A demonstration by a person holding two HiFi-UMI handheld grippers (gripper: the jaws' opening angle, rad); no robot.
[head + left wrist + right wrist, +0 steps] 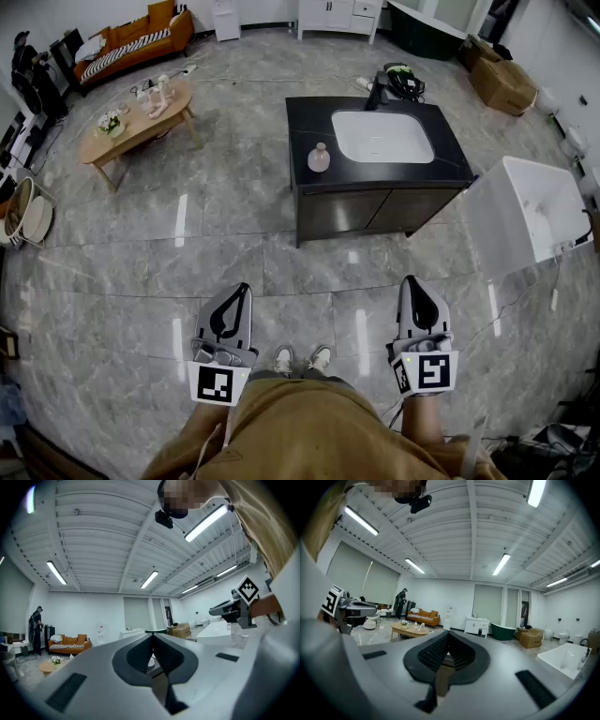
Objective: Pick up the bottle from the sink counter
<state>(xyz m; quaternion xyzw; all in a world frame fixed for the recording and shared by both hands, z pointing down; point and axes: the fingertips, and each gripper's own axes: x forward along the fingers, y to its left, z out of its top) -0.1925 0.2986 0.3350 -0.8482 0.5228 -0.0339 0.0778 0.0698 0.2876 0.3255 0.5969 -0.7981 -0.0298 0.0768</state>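
Left gripper (245,289) and right gripper (410,279): jaws clenched, empty. The bottle (319,157) stands far ahead on the sink counter (450,155), left of the basin (382,136). Risk: arriving with closed jaws may topple it.

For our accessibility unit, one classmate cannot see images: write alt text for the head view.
Seen from above, a small pale bottle stands on a black sink counter left of its white basin, across a grey tiled floor. In the foreground the left gripper and right gripper point toward it, jaws together and empty.
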